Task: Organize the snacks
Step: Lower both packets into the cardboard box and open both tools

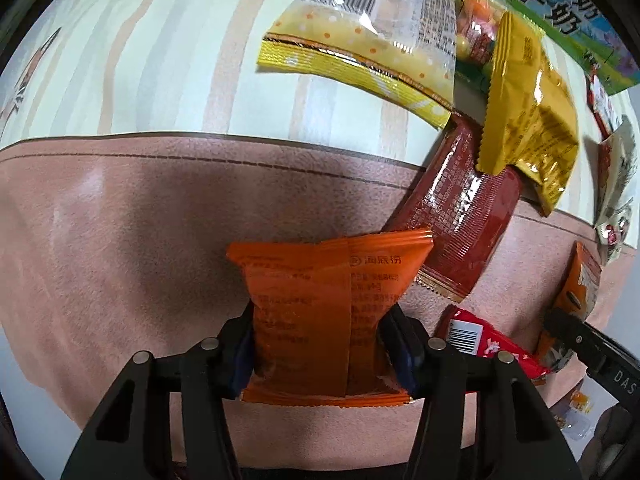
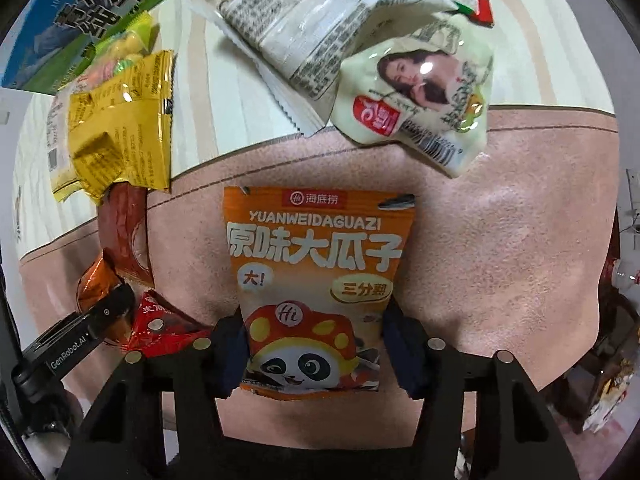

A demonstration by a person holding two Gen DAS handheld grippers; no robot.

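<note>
My left gripper (image 1: 322, 344) is shut on a plain orange snack packet (image 1: 320, 300), back side up, held over the pink mat (image 1: 120, 220). My right gripper (image 2: 314, 340) is shut on an orange sunflower-seed packet with a panda (image 2: 316, 272), front side up, over the same mat (image 2: 500, 240). The right gripper's finger (image 1: 580, 340) shows at the right edge of the left wrist view, with its packet (image 1: 576, 296). The left gripper's finger (image 2: 108, 312) shows at the lower left of the right wrist view.
Loose snacks lie around: a dark red packet (image 1: 460, 208), a yellow packet (image 1: 524, 112), a clear yellow-dotted bag (image 1: 372, 32), a small red packet (image 1: 488, 344), a pale green pouch (image 2: 424, 92), a grey-white bag (image 2: 304, 24). A green-blue milk carton (image 2: 88, 12) stands behind.
</note>
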